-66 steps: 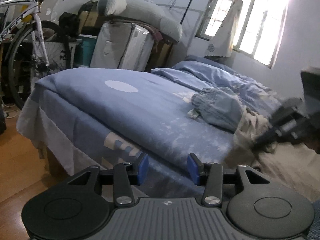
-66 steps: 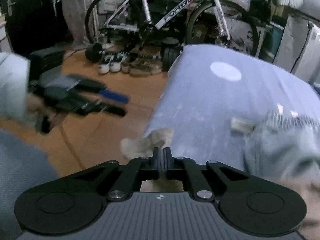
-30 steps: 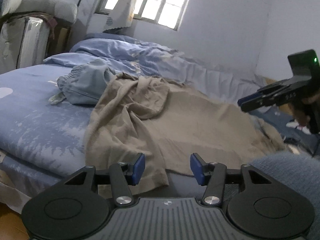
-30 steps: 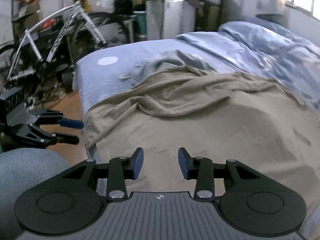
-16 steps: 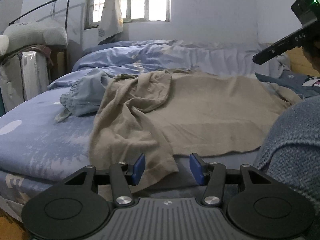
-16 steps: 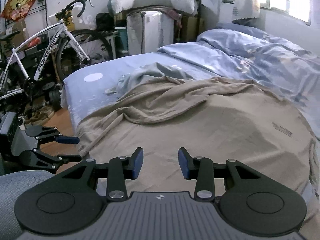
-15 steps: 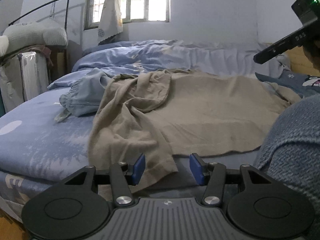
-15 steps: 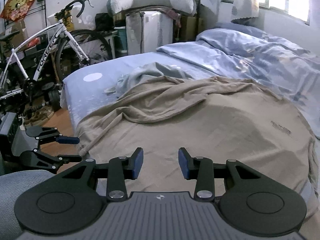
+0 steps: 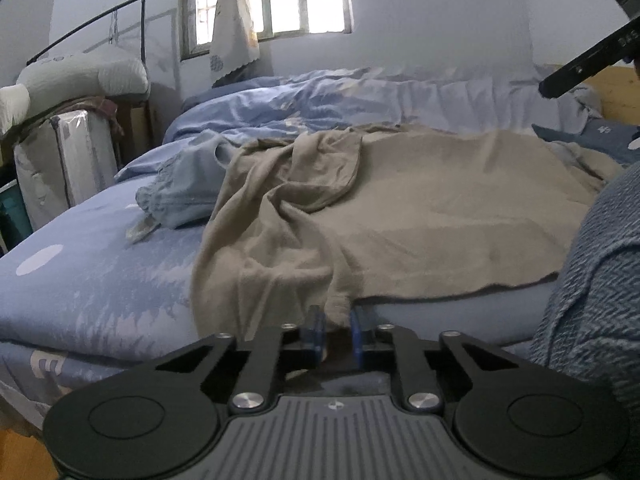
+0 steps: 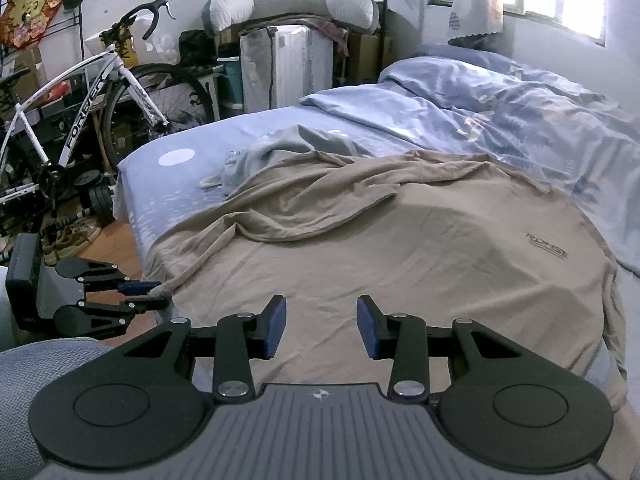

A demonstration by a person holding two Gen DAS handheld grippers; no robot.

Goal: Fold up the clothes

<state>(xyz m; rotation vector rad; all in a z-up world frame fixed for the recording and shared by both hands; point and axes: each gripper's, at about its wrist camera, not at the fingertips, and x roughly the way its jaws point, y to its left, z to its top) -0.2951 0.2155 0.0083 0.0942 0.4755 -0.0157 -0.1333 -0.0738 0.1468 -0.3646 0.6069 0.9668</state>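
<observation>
Spread across the middle of both views: a tan shirt [image 10: 400,248], soft thin knit, laid on the blue bed [image 9: 88,280], most of it flat but bunched into ropey folds toward the left of the left wrist view. Printed with a small dark logo [image 10: 547,245] at the right of the right wrist view. Probably spread wide like this to give the fold a flat start.

At the bottom centre of the left wrist view, the left gripper [image 9: 338,334], jaws just closed narrow, a hanging corner of the tan hem pinched between the blue pads [image 9: 314,330]. Seen again at the lower left of the right wrist view [image 10: 150,294], clamped on the shirt's near corner where the cloth drapes over the mattress edge. A corner grip, likely chosen for pulling the creased side straight.

At the bottom of the right wrist view, the right gripper [image 10: 321,328], fingers parted to a middling gap, nothing between them, poised over the shirt's near hem and not touching. Likely waiting to take the other corner.

Beyond the tan cloth, a crumpled grey-blue garment [image 9: 180,196] with a gathered elastic edge, partly tucked under the shirt's folds. Further back, a rumpled pale blue duvet [image 10: 500,112].

In the upper left of the right wrist view, a white bicycle [image 10: 100,92], hard-framed and well apart from the bed.
</observation>
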